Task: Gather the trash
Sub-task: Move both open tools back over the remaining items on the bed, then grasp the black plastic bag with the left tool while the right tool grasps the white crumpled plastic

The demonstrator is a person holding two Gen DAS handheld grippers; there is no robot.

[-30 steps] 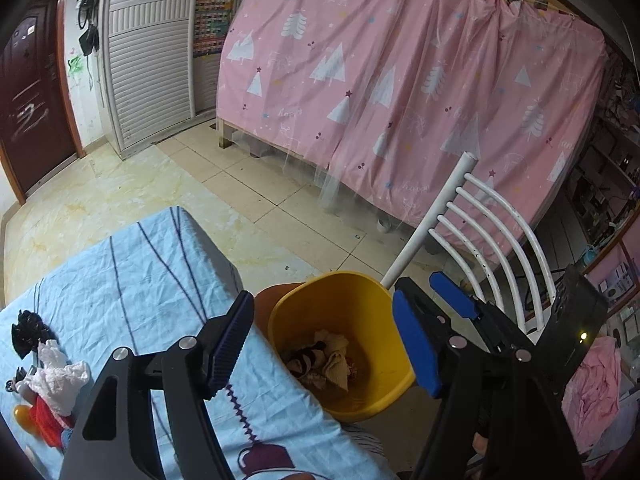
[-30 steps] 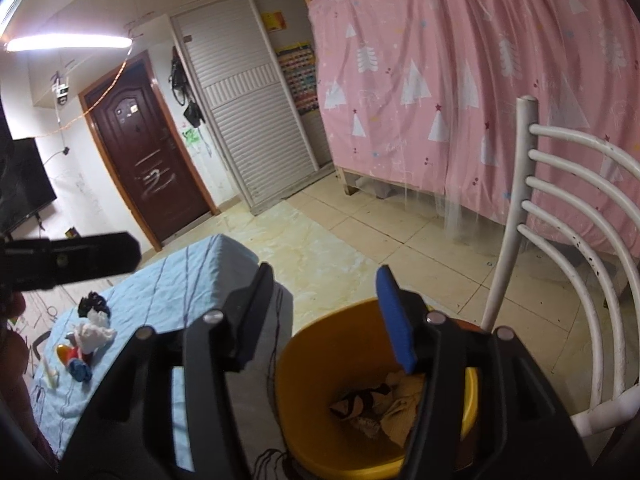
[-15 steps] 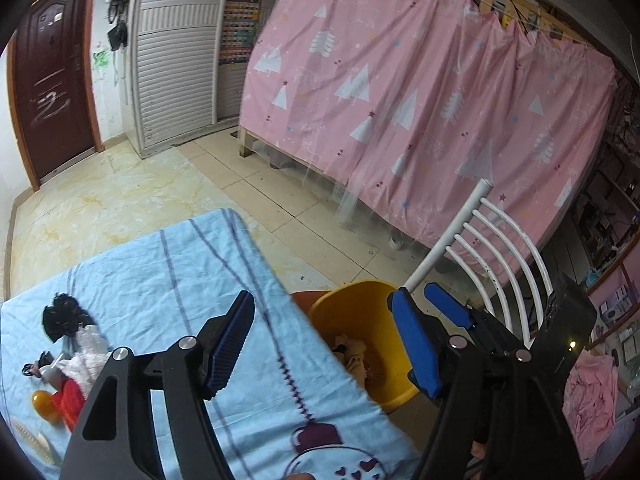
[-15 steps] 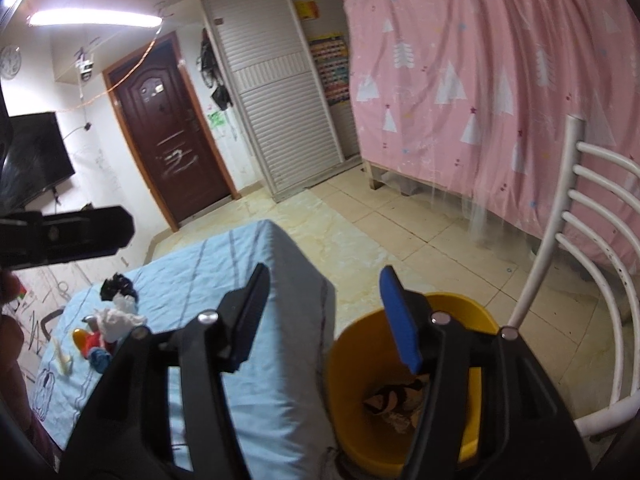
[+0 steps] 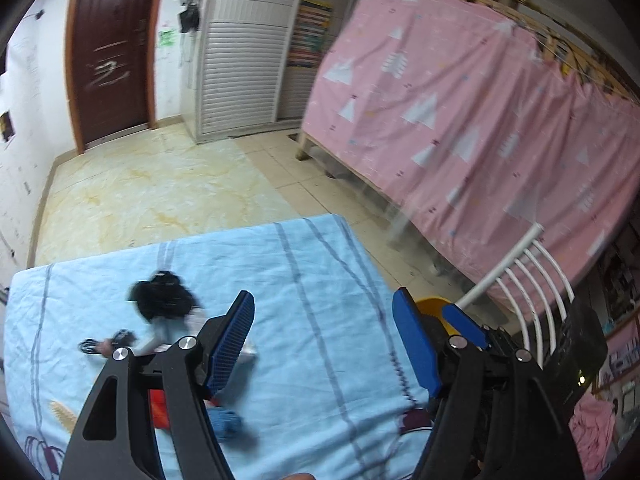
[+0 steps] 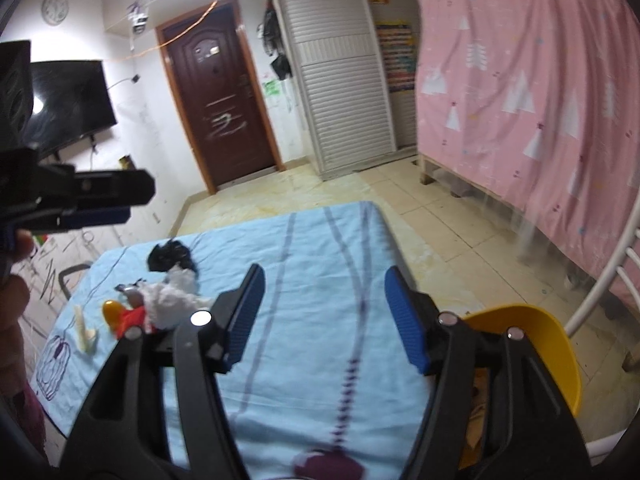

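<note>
Jaws on both grippers stand spread wide with nothing between the blue pads. The left gripper hangs over the counter, which is covered by a light blue cloth with dark stripes; the right gripper hangs over the same cloth, nearer its right edge. The trash lies in a loose cluster on the left part of the cloth: a black crumpled piece farthest from the cameras, a white crumpled wad touching it on the near side, a red scrap and an orange piece just beside the wad, and a pale stick-like item a little apart to the left. In the left wrist view the cluster is blurred and partly hidden behind the left finger, with a blue lump near it. A yellow bin stands on the floor just off the cloth's right edge, beside a white chair, with some crumpled material inside. A pink curtain hangs behind.
</note>
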